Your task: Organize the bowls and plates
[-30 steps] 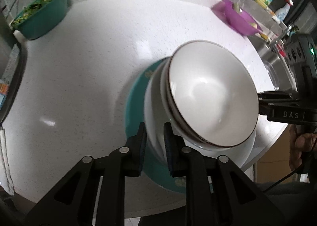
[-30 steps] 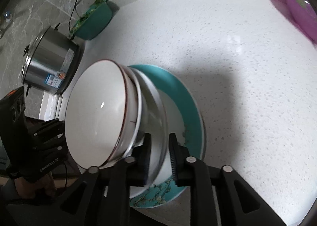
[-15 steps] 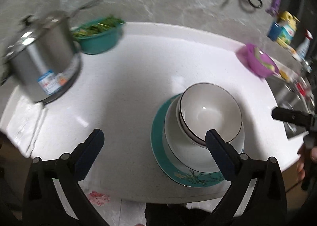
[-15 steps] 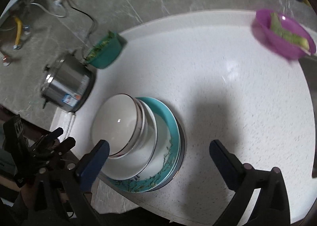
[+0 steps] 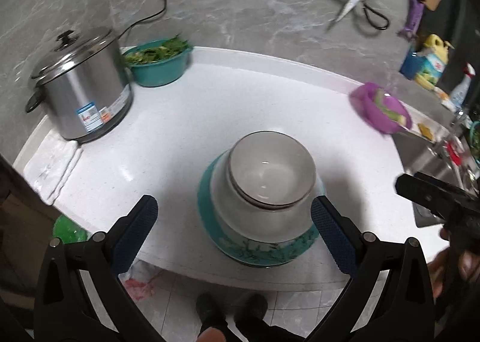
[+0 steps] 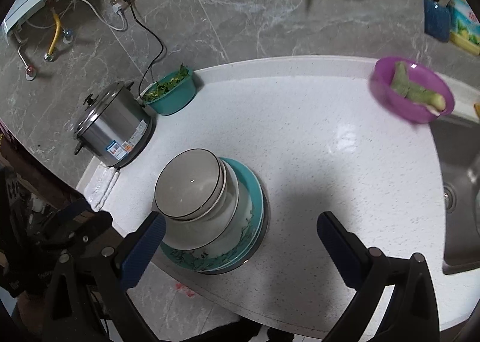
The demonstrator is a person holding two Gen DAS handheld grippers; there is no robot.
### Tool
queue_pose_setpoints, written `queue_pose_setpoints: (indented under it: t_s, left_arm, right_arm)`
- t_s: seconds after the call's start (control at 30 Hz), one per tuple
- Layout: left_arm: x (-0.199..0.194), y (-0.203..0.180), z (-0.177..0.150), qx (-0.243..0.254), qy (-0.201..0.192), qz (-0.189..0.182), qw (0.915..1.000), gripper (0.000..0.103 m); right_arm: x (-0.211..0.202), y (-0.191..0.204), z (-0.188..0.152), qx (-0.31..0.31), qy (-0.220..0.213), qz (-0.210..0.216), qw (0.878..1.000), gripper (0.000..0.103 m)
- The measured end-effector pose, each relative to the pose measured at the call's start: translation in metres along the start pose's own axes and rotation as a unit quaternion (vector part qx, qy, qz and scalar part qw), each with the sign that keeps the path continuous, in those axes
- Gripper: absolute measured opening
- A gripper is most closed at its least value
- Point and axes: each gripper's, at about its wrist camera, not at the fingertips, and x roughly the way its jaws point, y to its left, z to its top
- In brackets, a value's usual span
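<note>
Stacked white bowls with dark rims sit nested on teal flowered plates near the front edge of the white counter. My left gripper hangs above and in front of the stack, jaws wide open, holding nothing. My right gripper is also wide open and empty, raised over the stack's right side; its blue-padded fingertips frame the plates. The right gripper's black body shows at the edge of the left wrist view.
A steel lidded pot and a teal basin of greens stand at the back left. A purple bowl with vegetables sits back right beside the sink. A folded cloth lies left.
Both grippers let go of the stack's rim, opened wide and rose back away from it. The bowls and plates stay on the counter.
</note>
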Motion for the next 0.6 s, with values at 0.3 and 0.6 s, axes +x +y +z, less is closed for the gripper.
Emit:
queue_pose_setpoints:
  t_s: [0.3,0.6]
  left_arm:
    - [0.003,0.020,0.009,-0.024,0.014,-0.036,0.9990,0.103]
    - [-0.006,0.028,0.007,-0.009,0.009,-0.063,0.9979,0.103]
  right_arm:
    - [-0.029,0.026,-0.007,0.008,-0.047,-0.059,0.997,0.103]
    - [-0.043,0.057,-0.016,0.005,-0.060,-0.107,0.992,0.103]
